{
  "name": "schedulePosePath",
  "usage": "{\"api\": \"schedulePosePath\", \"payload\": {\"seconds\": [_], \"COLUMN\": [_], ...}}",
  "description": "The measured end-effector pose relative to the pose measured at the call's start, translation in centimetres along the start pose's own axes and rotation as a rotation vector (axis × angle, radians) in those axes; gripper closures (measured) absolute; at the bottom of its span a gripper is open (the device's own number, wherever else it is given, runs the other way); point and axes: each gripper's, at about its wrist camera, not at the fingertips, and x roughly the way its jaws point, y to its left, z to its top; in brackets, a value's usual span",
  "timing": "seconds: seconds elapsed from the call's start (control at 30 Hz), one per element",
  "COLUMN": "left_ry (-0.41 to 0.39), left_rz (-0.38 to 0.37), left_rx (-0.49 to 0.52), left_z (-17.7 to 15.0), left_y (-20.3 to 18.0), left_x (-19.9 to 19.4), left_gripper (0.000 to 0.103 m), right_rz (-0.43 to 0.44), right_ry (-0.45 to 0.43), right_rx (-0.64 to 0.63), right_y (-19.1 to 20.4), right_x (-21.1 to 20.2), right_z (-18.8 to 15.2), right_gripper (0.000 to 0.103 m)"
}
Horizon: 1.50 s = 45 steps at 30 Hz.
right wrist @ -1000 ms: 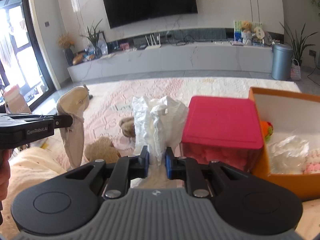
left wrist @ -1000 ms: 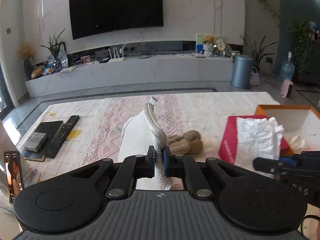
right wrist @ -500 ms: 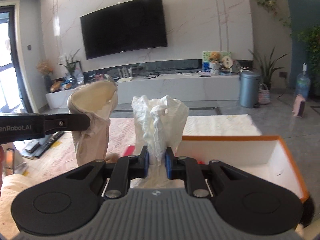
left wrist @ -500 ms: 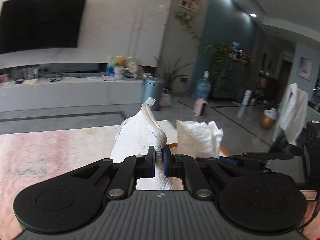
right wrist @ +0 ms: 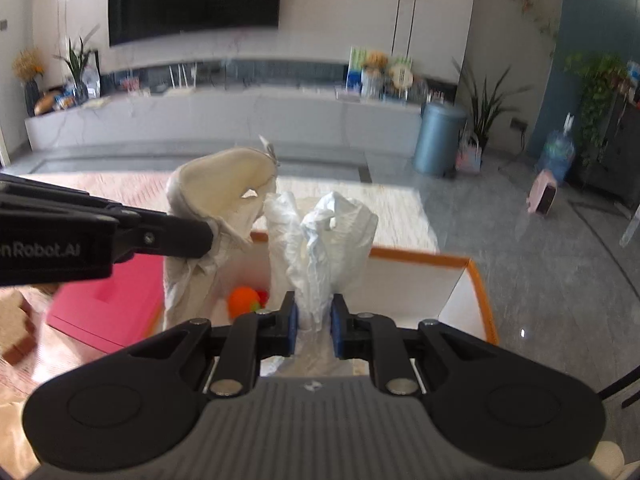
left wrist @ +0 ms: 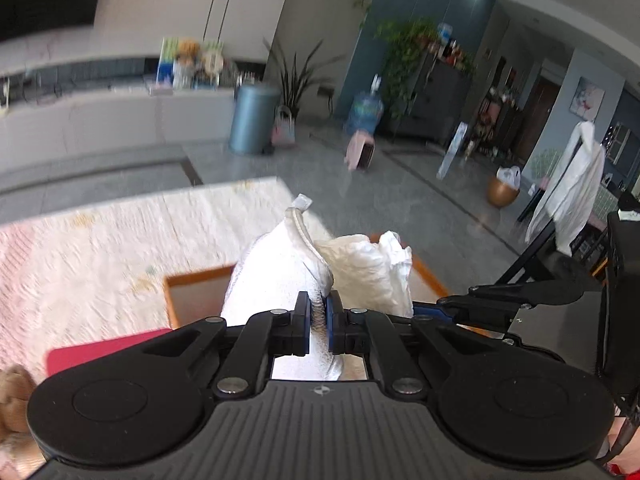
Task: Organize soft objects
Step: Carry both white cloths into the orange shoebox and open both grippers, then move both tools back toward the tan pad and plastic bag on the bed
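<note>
My left gripper (left wrist: pixel 318 320) is shut on a white sock (left wrist: pixel 276 276), held above the near left corner of the orange box (left wrist: pixel 192 280). The sock shows cream in the right wrist view (right wrist: pixel 216 208), hanging from the left gripper's fingers (right wrist: pixel 176 236). My right gripper (right wrist: pixel 314 320) is shut on a crumpled white cloth (right wrist: pixel 320 248) held over the orange box (right wrist: pixel 476 280); this cloth also shows in the left wrist view (left wrist: pixel 368 268). An orange soft toy (right wrist: pixel 242 300) lies inside the box.
A red lid or box (right wrist: pixel 112 300) lies left of the orange box on the pale patterned rug (left wrist: pixel 100 232). A brown plush toy (left wrist: pixel 14 396) sits at the left edge. Grey floor, a blue bin (right wrist: pixel 438 140) and a white TV bench (right wrist: pixel 200 120) lie beyond.
Both grippers have swung right and tilted down over the orange box, carrying the sock and the cloth. Both stay shut on their items.
</note>
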Motion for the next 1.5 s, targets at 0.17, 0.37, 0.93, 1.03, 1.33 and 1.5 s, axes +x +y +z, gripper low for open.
{"api": "schedulePosePath", "payload": {"seconds": [0.17,0.37,0.93,1.03,1.33,1.5], "left_ry": [0.099,0.161,0.139,0.089,-0.076,-0.170], "left_rz": [0.002,0.028,0.021,0.022,0.027,0.058], "left_rx": [-0.052,-0.053,-0.055,-0.058,0.001,-0.020], "left_z": [-1.2,-2.3,-2.5,-2.0,-1.9,-3.3], "left_y": [1.8,2.6,2.4,2.2,0.2,-0.1], "left_x": [3.5,5.3,4.4,2.7,-4.0,-8.5], "left_gripper": [0.095,0.095,0.046,0.039,0.037,0.038], "right_rz": [-0.005,0.006,-0.045,-0.087,-0.272,-0.276], "right_ry": [0.077,0.148,0.221,0.183,0.042,-0.093], "right_rx": [-0.014,-0.021,-0.081,-0.106,-0.149,-0.090], "right_y": [-0.7,-0.8,-0.1,0.5,1.2,2.7], "right_x": [4.3,8.3,9.8,8.5,3.3,-1.3], "right_z": [-0.3,-0.5,-1.8,-1.4,-0.5,-1.7], "right_gripper": [0.088,0.088,0.056,0.043,0.037,0.037]}}
